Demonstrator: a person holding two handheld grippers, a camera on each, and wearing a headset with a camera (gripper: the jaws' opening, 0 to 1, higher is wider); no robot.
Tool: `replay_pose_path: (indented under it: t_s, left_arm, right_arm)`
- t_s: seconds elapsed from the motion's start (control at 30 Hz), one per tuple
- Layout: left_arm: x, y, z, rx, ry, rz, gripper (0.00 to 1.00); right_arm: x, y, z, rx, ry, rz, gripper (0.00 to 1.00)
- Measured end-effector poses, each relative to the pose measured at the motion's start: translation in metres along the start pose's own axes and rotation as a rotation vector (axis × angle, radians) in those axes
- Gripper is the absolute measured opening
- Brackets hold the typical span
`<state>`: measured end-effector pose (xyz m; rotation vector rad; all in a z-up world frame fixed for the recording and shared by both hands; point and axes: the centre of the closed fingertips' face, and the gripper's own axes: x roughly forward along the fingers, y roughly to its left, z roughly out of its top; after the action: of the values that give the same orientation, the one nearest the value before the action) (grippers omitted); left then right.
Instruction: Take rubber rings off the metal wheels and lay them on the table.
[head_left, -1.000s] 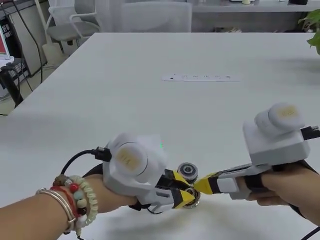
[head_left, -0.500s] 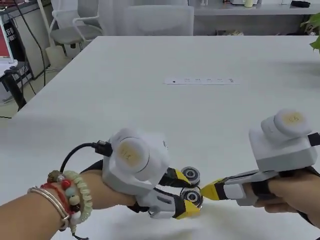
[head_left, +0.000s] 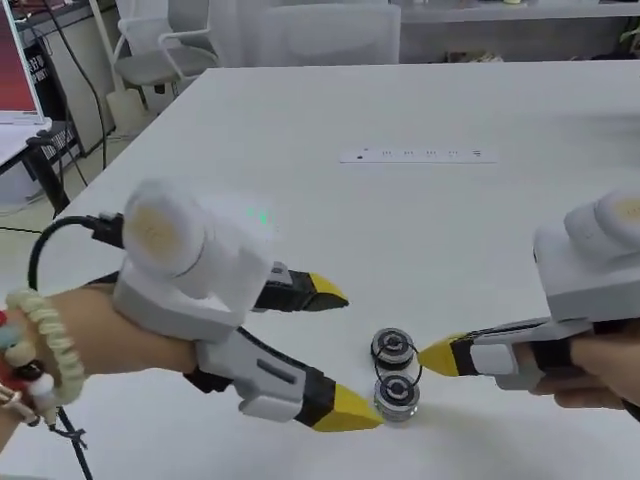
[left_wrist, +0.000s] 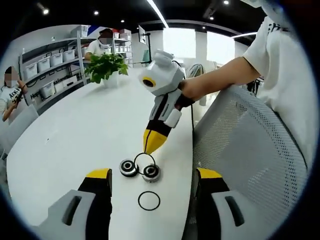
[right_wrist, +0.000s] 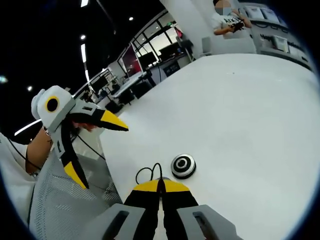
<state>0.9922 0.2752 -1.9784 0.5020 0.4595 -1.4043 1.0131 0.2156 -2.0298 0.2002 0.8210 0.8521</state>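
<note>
Right claw (head_left: 428, 357) clenched on a rubber ring (left_wrist: 135, 159) at the wheels (head_left: 397, 393) (left claw (head_left: 352, 355) released)

My headset camera looks forward and down across the white table (head_left: 300, 110) from its near edge, close above the work. The camera on my left gripper (left_wrist: 154, 175) sits low over the table and faces right, meeting my right gripper (left_wrist: 152, 142) nose-on at close range. The camera on my right gripper faces left, equally low, and takes in my left one. All three views share the metal wheels (head_left: 393, 348) and the patch of table around them.
</note>
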Motion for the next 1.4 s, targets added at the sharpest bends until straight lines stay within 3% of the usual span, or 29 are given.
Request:
replay_pose_path:
  t_s: [0.27,0.57,0.8,0.97,1.13,1.4]
  left_arm:
    - [-0.048,0.01,-0.014,-0.057,-0.014,0.136,0.73]
    - [-0.08,0.013,-0.043,-0.149,-0.009,0.255,0.82]
    - [-0.085,0.013,-0.056,-0.207,-0.025,0.3,0.88]
    - [-0.082,0.011,-0.064,-0.236,-0.02,0.318,0.98]
    - [-0.08,0.01,-0.07,-0.278,-0.034,0.329,0.99]
    - [-0.075,0.005,-0.077,-0.307,-0.035,0.318,0.99]
  right_arm:
    - [-0.007,0.011,0.01,-0.021,-0.032,0.014,0.0]
    - [-0.018,0.021,0.028,-0.027,-0.099,0.039,0.0]
    - [-0.027,0.03,0.042,-0.028,-0.156,0.057,0.0]
    - [-0.031,0.04,0.052,-0.04,-0.188,0.077,0.0]
    - [-0.034,0.053,0.062,-0.065,-0.215,0.108,0.0]
    - [-0.03,0.074,0.074,-0.144,-0.2,0.141,0.0]
